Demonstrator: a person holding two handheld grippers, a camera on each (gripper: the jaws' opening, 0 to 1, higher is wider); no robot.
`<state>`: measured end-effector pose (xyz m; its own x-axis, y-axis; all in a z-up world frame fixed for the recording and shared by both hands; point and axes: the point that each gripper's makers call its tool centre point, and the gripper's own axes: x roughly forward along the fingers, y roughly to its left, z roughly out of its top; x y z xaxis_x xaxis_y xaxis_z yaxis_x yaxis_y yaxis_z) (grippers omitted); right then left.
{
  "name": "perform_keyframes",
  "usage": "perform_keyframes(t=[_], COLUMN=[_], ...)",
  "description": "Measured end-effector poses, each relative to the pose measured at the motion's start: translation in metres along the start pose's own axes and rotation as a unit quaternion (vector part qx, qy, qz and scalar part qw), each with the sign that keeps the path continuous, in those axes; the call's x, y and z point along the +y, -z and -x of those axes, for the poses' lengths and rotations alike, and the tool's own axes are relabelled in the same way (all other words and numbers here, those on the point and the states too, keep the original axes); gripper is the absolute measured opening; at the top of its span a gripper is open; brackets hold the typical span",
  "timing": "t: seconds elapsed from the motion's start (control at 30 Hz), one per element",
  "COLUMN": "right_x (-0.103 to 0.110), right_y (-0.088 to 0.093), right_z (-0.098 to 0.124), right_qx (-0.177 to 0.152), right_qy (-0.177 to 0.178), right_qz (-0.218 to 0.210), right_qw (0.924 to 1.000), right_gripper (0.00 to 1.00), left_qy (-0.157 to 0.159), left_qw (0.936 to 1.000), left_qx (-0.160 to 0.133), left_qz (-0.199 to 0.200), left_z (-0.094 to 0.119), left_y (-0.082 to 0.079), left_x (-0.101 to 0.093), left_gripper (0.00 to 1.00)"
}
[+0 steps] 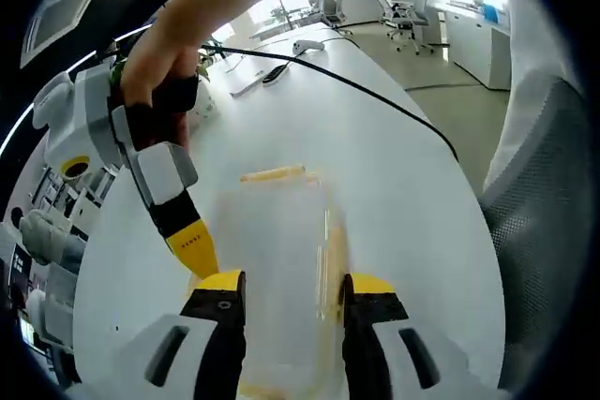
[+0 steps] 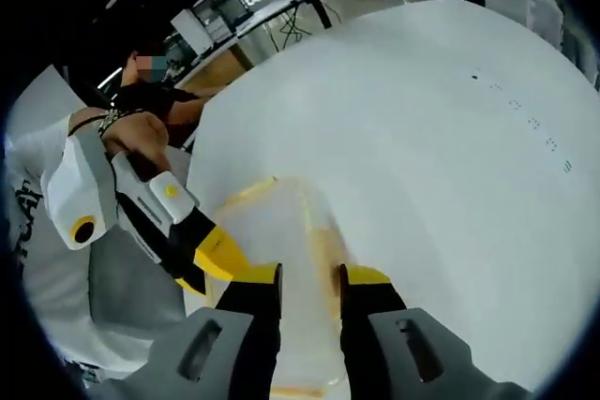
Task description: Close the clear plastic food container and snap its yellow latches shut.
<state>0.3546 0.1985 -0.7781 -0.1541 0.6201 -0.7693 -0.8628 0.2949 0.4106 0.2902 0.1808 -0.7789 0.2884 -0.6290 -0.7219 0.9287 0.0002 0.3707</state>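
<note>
Clear plastic with yellow trim is what's seen in the left gripper view: the food container sits on the white table, straight ahead of the left gripper and partly between its jaws. The jaws are held apart, one to each side of the box, with nothing pinched as far as can be told. The container's long axis runs away from the camera, with a yellow latch across the far end and another down the right edge. The right gripper is seen coming in from the left, tip right at the box's left edge.

In the right gripper view, the container lies just ahead of the right gripper, whose jaws are spread with a gap and nothing gripped. The left gripper is angled in from the left. Both are about equally near, so the side latch by the right jaw looks like the likely target.
</note>
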Motion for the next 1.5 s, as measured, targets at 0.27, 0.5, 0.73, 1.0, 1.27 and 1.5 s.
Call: perform_keyframes(t=[0.27,0.5,0.73,1.0,1.27,1.5], right_x=[-0.002,-0.002,-0.005,-0.009,-0.004,-0.003], right_y=[-0.001,-0.001,-0.003,-0.006,-0.002,0.003], right_z=[-0.001,-0.003,-0.004,-0.005,-0.004,0.000], right_qx=[0.013,0.022,0.028,0.039,0.030,0.030], right_qy=[-0.007,-0.007,-0.028,-0.050,-0.051,-0.043], right_qz=[-0.002,-0.001,-0.022,-0.034,-0.023,-0.019], right_qw=[0.9999,0.9997,0.9990,0.9975,0.9980,0.9984], right_gripper=[0.18,0.18,0.17,0.15,0.17,0.18], left_qy=[-0.014,-0.011,-0.019,-0.018,-0.020,-0.019], left_qw=[0.9999,0.9998,0.9995,0.9995,0.9995,0.9996], left_qx=[0.003,0.004,0.008,0.005,0.006,0.000], left_qz=[-0.010,-0.014,-0.023,-0.024,-0.024,-0.021], left_z=[0.003,0.004,0.001,0.001,-0.001,-0.001], left_y=[0.002,0.003,0.002,0.001,0.001,0.000], left_x=[0.003,0.007,0.005,0.005,0.002,0.001], left_gripper=[0.30,0.30,0.30,0.30,0.31,0.31])
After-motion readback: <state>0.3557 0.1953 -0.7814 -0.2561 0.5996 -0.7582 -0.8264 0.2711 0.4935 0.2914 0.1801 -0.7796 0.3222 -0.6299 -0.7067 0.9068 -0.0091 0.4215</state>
